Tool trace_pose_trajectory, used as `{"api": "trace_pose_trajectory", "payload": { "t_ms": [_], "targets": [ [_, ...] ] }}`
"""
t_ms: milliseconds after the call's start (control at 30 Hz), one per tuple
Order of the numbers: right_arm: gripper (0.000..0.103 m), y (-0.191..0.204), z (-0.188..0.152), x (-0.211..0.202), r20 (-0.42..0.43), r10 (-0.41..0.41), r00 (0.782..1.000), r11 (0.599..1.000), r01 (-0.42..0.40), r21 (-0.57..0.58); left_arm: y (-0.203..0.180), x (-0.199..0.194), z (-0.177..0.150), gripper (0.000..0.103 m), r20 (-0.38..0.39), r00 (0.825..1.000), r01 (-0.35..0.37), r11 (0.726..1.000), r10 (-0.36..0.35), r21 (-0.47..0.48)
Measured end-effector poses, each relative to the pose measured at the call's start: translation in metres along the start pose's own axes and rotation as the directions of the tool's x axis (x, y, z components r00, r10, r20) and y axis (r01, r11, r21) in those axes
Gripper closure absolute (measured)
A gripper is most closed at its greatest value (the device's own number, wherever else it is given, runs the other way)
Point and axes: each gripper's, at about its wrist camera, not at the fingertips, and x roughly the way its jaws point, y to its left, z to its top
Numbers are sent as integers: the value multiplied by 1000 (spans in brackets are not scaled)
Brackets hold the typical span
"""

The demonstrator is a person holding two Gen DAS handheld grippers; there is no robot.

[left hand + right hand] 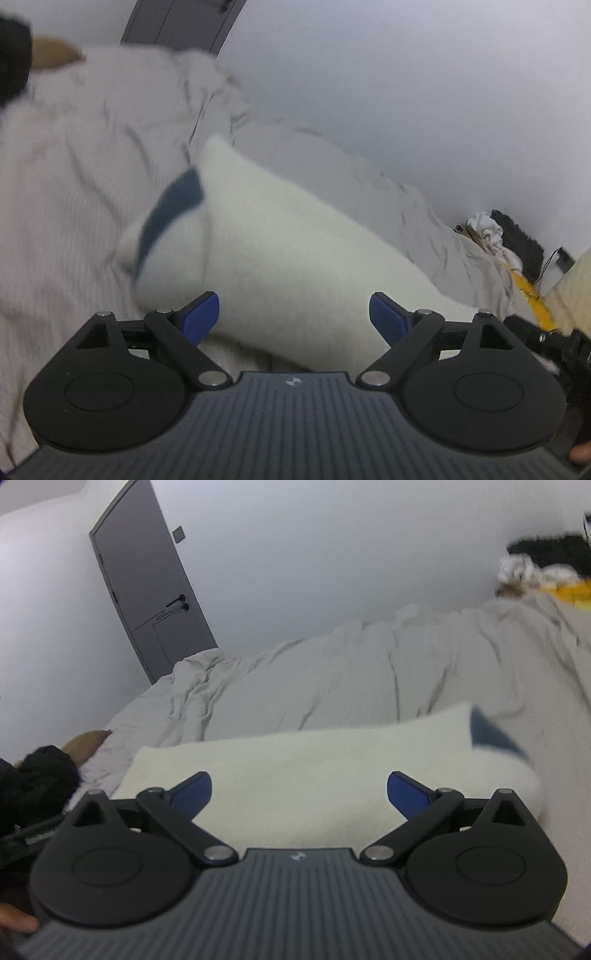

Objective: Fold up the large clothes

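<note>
The left gripper (294,314), black-armed with blue pads, stands with its jaws spread wide and nothing between them. The right gripper (299,794), of the same make, is likewise wide open and empty. Just ahead of both lies the folded cream-white fleecy garment with a dark blue band (280,258), seen from the right wrist as a broad, flat slab (314,771) with the blue patch at its right end. Neither pair of pads touches it.

The garment rests on a rumpled pale grey ribbed bedcover (332,672) that fills most of both views. Behind it rises a plain white wall (332,554), with a grey door bearing a dark handle (147,590) at the left of the right-wrist view. At the far end of the bed sits a heap of white, yellow and black cloth (506,243), too blurred to sort out. A tan rounded object (88,742) and a black fuzzy mass (37,775) lie at the bed's left edge; what they are cannot be told.

Both views are smeared with motion blur. A fingertip (581,452) shows, cut off, at the left-wrist frame's lower right corner.
</note>
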Motion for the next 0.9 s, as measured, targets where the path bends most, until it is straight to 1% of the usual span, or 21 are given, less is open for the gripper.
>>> {"api": "trace_pose_trajectory", "payload": {
  "t_ms": [100,133,200,233,333,400,433,467,533,600,667,700,767,800,900],
  "targets": [
    [0,-4,-10,-2,-32,25,999,997,-22,75,14,12,0,12,-60,998,32,995,-37,-90],
    [0,-5,-12,-2,-43,39,998,994,-34,102,21,16,0,12,-80,995,44,989,-56,-140],
    [0,-9,-18,2,-73,69,995,984,-56,167,39,28,-3,12,-129,985,75,962,-111,-262],
    [0,-10,-21,4,-88,86,992,978,-68,199,46,33,-3,12,-143,982,78,950,-126,-302],
    [0,-18,-32,14,-133,147,980,943,-98,318,66,44,-7,12,-141,970,120,896,-197,-428],
    [0,-23,-38,21,-158,174,972,914,-100,393,78,47,-10,13,-109,964,151,841,-241,-520],
    [0,-28,-42,26,-170,193,966,894,-101,437,83,49,-10,13,-93,962,166,819,-258,-549],
    [0,-31,-45,30,-178,213,961,873,-106,476,88,51,-11,13,-78,961,175,799,-267,-576],
    [0,-38,-52,39,-186,258,948,818,-112,564,96,53,-12,13,-44,961,187,762,-272,-620],
    [0,-42,-59,45,-185,282,941,775,-110,623,102,55,-13,15,-22,964,188,739,-264,-646],
    [0,-44,-65,52,-180,298,937,740,-108,663,105,58,-13,15,-7,968,185,729,-253,-659],
    [0,-44,-66,56,-177,305,936,727,-108,678,103,61,-13,15,-3,970,181,731,-243,-657],
    [0,-43,-70,63,-165,314,935,701,-110,705,95,65,-9,17,-13,977,156,760,-211,-630],
    [0,-43,-70,67,-159,315,936,690,-111,715,92,65,-8,19,-16,980,146,770,-198,-622],
    [0,-46,-73,76,-140,301,943,666,-103,738,85,63,-2,29,-11,988,120,797,-156,-592]
  ]
}}
